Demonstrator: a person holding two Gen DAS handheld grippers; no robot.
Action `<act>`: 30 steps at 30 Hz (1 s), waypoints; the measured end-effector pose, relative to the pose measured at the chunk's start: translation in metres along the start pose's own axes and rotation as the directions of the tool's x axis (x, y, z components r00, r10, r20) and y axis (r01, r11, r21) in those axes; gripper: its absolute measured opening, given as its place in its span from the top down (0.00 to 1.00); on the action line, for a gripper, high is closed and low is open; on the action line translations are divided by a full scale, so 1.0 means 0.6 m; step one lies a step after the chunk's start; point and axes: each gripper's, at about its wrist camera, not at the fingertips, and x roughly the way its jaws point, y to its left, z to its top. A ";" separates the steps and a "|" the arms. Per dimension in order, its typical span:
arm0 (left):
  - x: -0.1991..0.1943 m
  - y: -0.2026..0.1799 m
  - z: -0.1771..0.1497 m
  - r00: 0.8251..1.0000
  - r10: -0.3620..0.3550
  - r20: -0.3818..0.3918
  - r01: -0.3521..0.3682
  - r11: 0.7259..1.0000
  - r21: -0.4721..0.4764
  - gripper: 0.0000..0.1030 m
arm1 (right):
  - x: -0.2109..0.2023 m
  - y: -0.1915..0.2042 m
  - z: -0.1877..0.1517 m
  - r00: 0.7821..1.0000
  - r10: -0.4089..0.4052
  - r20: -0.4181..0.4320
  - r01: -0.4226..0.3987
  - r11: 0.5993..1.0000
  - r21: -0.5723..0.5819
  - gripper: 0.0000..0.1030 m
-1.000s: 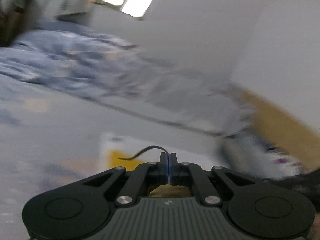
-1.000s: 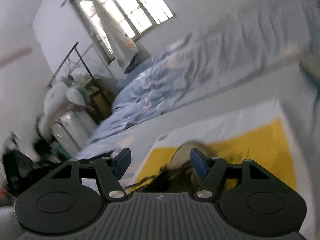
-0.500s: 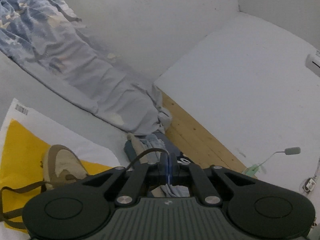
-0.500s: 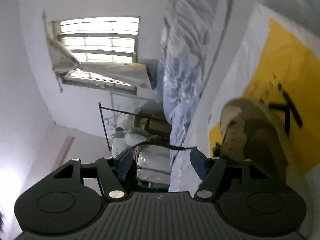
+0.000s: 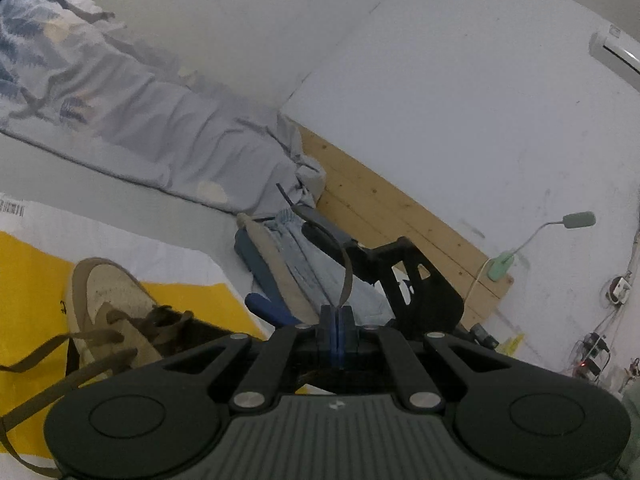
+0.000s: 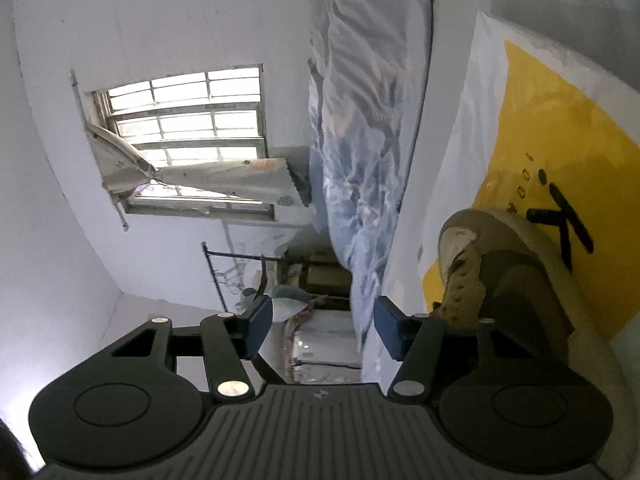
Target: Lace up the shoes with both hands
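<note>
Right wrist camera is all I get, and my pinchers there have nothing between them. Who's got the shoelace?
Observer: The left gripper has it. It is shut on one shoelace end, which arches up slack from its pads.
Operator: Is the shoe all tied up?
Observer: No. Two loose lace lengths trail off the shoe toward the left wrist view's lower left edge.
Operator: What's on the other side of the shoe?
Observer: Folded blue clothes lie just past the yellow sheet, in front of a wooden board.
</note>
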 end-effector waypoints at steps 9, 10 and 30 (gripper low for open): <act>0.000 0.044 -0.002 0.995 0.101 -0.010 -0.101 0.985 -0.138 1.00 | -0.010 -0.013 0.001 0.996 -0.078 0.042 0.077 0.997 0.032 0.42; -0.001 0.048 -0.002 0.994 0.106 -0.009 -0.106 0.982 -0.154 1.00 | -0.011 -0.015 0.001 0.996 -0.072 0.046 0.070 0.997 0.044 0.42; -0.016 0.077 0.003 0.982 0.183 -0.048 -0.189 0.947 -0.260 1.00 | -0.028 -0.013 0.016 0.966 -0.226 0.123 0.227 0.974 0.004 0.41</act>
